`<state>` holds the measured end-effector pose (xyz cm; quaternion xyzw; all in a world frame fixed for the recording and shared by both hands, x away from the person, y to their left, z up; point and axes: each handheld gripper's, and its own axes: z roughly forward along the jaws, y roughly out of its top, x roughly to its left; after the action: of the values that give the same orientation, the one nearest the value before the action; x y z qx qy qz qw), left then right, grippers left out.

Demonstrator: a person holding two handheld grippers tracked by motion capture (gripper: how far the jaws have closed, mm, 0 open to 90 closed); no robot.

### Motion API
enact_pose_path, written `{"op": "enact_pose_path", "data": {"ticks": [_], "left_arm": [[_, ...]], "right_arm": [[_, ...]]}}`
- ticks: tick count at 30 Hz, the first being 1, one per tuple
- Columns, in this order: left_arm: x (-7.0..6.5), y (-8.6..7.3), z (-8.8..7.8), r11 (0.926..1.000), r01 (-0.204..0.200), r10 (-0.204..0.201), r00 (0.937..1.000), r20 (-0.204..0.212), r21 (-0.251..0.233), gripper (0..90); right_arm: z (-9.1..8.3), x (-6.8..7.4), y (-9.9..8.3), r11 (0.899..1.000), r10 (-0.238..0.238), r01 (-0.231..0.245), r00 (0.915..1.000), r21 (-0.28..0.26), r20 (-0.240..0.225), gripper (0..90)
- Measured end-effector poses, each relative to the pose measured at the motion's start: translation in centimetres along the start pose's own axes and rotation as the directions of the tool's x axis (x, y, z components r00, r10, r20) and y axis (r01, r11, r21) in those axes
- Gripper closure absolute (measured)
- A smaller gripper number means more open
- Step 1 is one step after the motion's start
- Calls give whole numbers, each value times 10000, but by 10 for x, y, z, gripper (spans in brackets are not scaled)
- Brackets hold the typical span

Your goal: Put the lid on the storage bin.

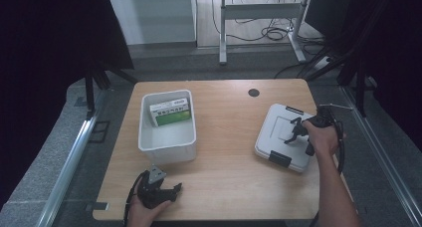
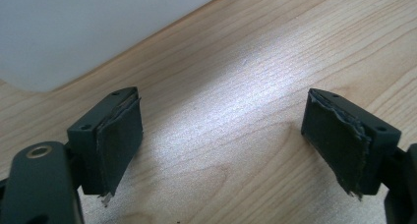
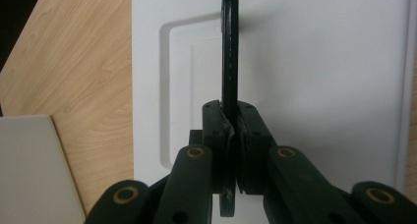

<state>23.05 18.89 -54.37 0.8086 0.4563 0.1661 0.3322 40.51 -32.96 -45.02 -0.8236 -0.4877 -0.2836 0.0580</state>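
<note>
On the wooden table (image 1: 224, 152), right of the open white bin (image 1: 167, 143), lies the white lid (image 1: 286, 132), whose thin black handle (image 3: 229, 52) the right gripper (image 3: 232, 135) clamps and could twist loose, while the left gripper (image 2: 221, 135) rests released.

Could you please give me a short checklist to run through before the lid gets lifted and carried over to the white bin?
1. Right tongs shut on the lid's black handle: ok.
2. Handle upright and centred between the pads: ok.
3. White lid lying flat on the table, free of other things: ok.
4. White bin open on top, with a green-and-white box lying inside: ok.
5. Whether the box sits low enough for the lid to close: cannot tell.
6. Left tongs open with nothing between them, resting low over the table near the bin: ok.
</note>
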Motion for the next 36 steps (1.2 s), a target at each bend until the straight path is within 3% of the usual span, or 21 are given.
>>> {"op": "enact_pose_path", "data": {"ticks": [10, 25, 36], "left_arm": [[0, 0, 0, 10000, -11, 11, 10000, 10, -3, 156], [0, 0, 0, 10000, -27, 27, 10000, 19, 0, 156], [0, 0, 0, 10000, -33, 33, 10000, 28, -2, 156]], "right_arm": [[-10, 9, -5, 9981, -613, 615, 9975, 64, -341, 845], [-22, 27, -10, 9910, -1330, 1336, 9871, 9, -897, 846], [-30, 53, -20, 9777, -2068, 2099, 9692, 95, -1335, 846]]}}
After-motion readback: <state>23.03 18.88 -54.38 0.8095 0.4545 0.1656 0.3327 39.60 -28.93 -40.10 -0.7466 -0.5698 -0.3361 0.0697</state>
